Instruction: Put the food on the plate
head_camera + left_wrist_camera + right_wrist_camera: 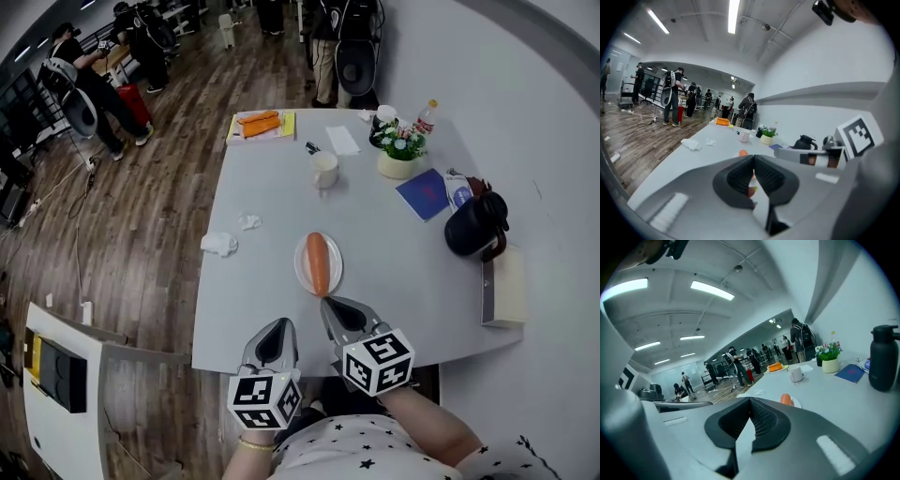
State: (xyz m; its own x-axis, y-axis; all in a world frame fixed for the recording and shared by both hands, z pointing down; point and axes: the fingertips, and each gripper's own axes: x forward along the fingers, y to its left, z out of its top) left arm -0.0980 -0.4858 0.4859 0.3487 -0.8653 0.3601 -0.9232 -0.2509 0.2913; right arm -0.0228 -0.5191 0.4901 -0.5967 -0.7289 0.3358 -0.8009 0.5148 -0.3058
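From the head view, my left tool [278, 322] and right tool [329, 301] both hang over the near edge of the desk [272, 300], each with its jaws drawn to a point and nothing in them. The right tool's tip is just beside the near end of the carrot [319, 262]. The carrot lies lengthwise on the plate [302, 266], toward the near edge at the desk's middle, and overhangs the rim a little at both ends. A tissue [218, 244] sits near the left edge, a cup [324, 170] toward the far edge, and a jug [475, 223] by the right edge.

In the left gripper view, my left tool [752, 161] has its pads together at the tip. Only a thin slit is left lower down, and a bit of orange and white shows through it. The carrot [743, 153] shows just above the jaws, apart from them.

In the right gripper view, my right tool [750, 401] is closed, pad against pad, and empty. The carrot [786, 400] lies on the plate [797, 403] just past the jaws, untouched, with the cup [796, 375] farther off.
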